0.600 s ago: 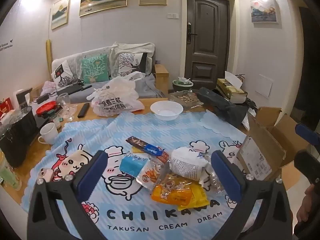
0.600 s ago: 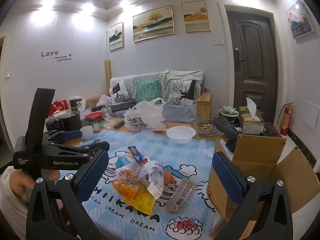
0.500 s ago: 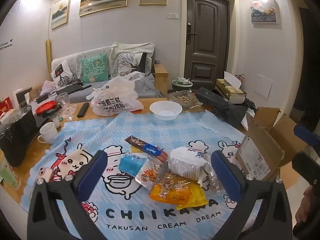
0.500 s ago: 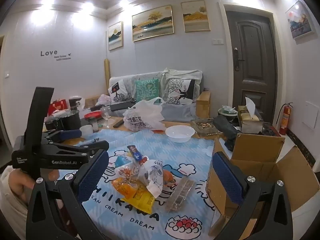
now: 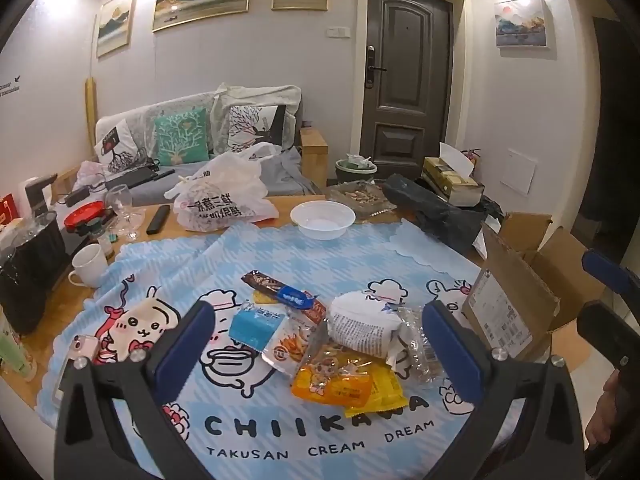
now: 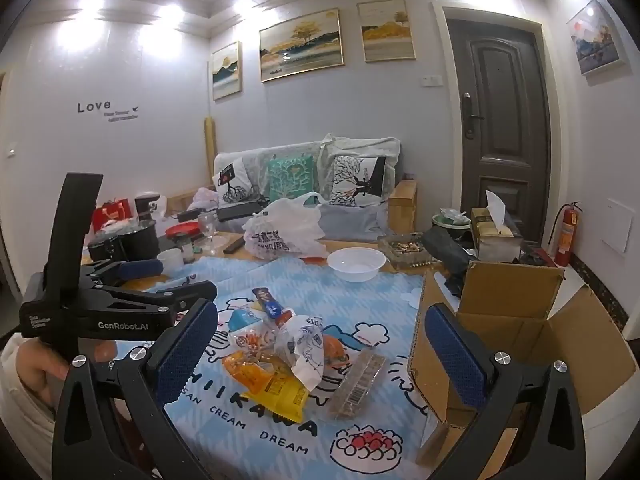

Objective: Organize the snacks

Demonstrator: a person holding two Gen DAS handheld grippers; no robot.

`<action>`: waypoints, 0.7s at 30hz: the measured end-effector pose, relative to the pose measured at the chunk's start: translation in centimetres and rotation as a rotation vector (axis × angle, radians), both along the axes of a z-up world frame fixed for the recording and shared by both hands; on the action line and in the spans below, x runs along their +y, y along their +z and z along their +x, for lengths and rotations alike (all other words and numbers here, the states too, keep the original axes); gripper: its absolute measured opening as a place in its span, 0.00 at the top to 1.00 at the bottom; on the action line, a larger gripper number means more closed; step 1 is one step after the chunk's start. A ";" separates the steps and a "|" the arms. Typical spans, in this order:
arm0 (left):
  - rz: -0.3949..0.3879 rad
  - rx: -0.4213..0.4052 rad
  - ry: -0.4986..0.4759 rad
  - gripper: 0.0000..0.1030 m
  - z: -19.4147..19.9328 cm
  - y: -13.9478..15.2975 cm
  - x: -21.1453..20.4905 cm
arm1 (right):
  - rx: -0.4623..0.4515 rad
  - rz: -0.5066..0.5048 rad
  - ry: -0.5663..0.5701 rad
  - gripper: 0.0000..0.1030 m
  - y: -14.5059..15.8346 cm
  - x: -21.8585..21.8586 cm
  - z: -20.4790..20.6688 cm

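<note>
- Both grippers are up over the near edge of the table, and honestly nothing is in either one. The left gripper point(image 5: 318, 340) has its jaws spread wide with only air between the blue pads, hanging over the snack pile point(image 5: 320, 336).
- Same story for the right gripper point(image 6: 320, 344): jaws wide apart, empty, aimed at the pile from the near side.
- In the right wrist view you can see a hand point(image 6: 34, 364) holding the left gripper's black handle, off to the left of the pile.
- The snack pile sits on the blue Chiikawa tablecloth point(image 5: 280, 256), just past the printed "CHIIKAWA" lettering. Nearest bit of it is a yellow-orange packet point(image 5: 344, 384); a clear wrapped pack point(image 6: 358, 380) lies just right of that.
- Middle of the pile: a white crumpled bag with print point(image 5: 362, 326) lying over the others, and a light blue packet point(image 5: 254, 326) on the pile's left side.
- Far end of the pile is a dark bar wrapper with a blue end point(image 5: 276, 286).
- Right of the pile, at the table's edge, an open cardboard box point(image 6: 516, 332) stands with its flaps up.
- Beyond the pile: a white bowl point(image 5: 322, 219) on the cloth's far edge, and a white plastic bag with black lettering point(image 5: 224, 196) behind and left of it.
- A white mug point(image 5: 89, 266) sits well left of the pile, off the cloth.
- Way past all that there's a sofa with cushions point(image 5: 200, 136).
</note>
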State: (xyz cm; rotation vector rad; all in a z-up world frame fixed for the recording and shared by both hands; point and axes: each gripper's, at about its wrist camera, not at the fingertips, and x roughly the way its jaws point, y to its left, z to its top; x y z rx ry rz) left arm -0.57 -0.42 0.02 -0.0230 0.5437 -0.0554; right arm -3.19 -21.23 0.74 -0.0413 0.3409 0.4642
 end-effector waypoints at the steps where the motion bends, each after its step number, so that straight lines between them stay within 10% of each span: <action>1: 0.000 -0.001 -0.002 0.00 0.1 0.0 0.0 | 0.000 0.001 -0.002 0.00 0.1 0.0 0.0; 21: -0.013 -0.016 -0.019 0.00 -0.2 0.4 0.2 | -0.007 0.001 -0.004 0.00 0.1 0.0 -0.1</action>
